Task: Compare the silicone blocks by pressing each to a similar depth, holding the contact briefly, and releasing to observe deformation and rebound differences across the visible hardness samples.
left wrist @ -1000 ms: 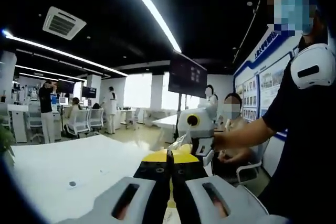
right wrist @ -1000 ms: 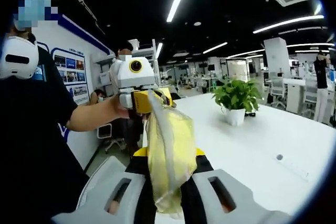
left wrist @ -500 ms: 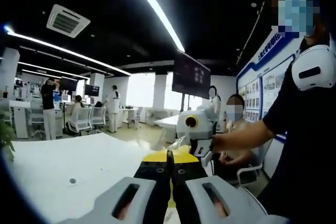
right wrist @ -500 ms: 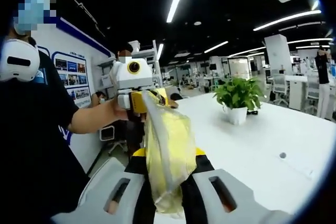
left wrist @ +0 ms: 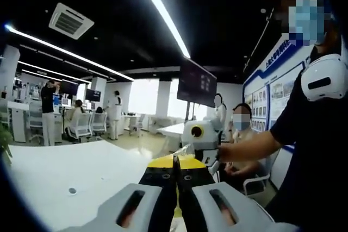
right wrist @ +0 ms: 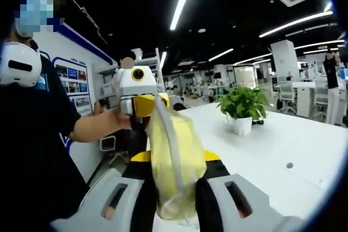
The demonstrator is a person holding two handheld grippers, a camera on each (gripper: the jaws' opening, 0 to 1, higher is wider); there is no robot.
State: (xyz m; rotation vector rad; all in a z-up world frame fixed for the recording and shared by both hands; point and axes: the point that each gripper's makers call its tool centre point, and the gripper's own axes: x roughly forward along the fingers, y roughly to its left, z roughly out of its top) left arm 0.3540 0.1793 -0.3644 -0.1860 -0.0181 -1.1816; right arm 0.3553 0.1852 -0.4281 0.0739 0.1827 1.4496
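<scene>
Right gripper (right wrist: 175, 186) clamped on a yellow bag (right wrist: 175, 161), held up between its jaws. Left gripper (right wrist: 142, 103) pinches the bag's far top end; its own view shows jaws closed, tips (left wrist: 175, 169) together. White desk (right wrist: 272, 150) below, potted plant (right wrist: 242, 107) right of the bag.

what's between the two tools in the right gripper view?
A yellow bag in clear plastic spans the gap: the right tool grips its lower end, the left tool its top. Right gripper view shows it.
</scene>
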